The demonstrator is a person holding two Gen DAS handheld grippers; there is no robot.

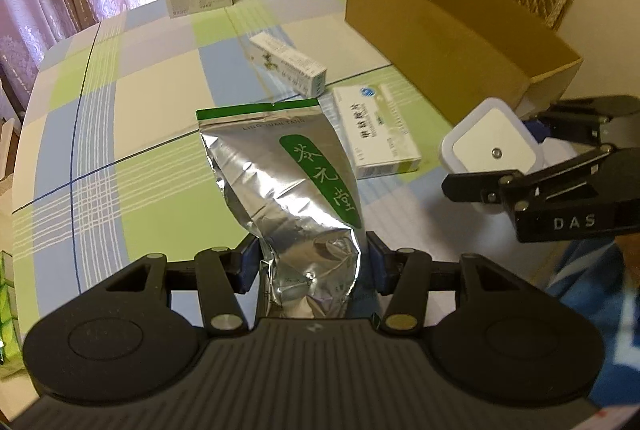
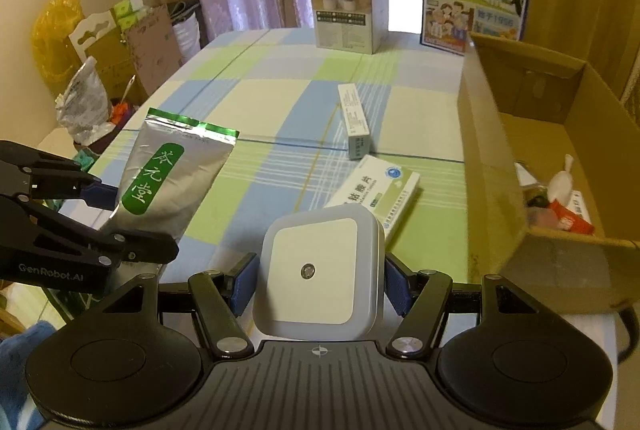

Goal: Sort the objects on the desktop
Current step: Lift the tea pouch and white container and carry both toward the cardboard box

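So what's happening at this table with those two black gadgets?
A person is tidying the table with two handheld tongs. The left tongs are clamped on a silver foil pouch, and the right tongs grip a white square night light. An open cardboard box on the right already holds a few items. Two medicine boxes, a long narrow one and a flat one, still lie on the checked tablecloth.

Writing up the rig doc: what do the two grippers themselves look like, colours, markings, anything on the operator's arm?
Both are matte black: ribbed body, two round side discs, scissor linkages with silver rivets, blue finger pads. The left gripper carries "GenRobot.AI" lettering on its side in the right wrist view; the right gripper shows "DAS" in white in the left wrist view. No cables visible. Blue fabric, probably a sleeve, sits behind each.
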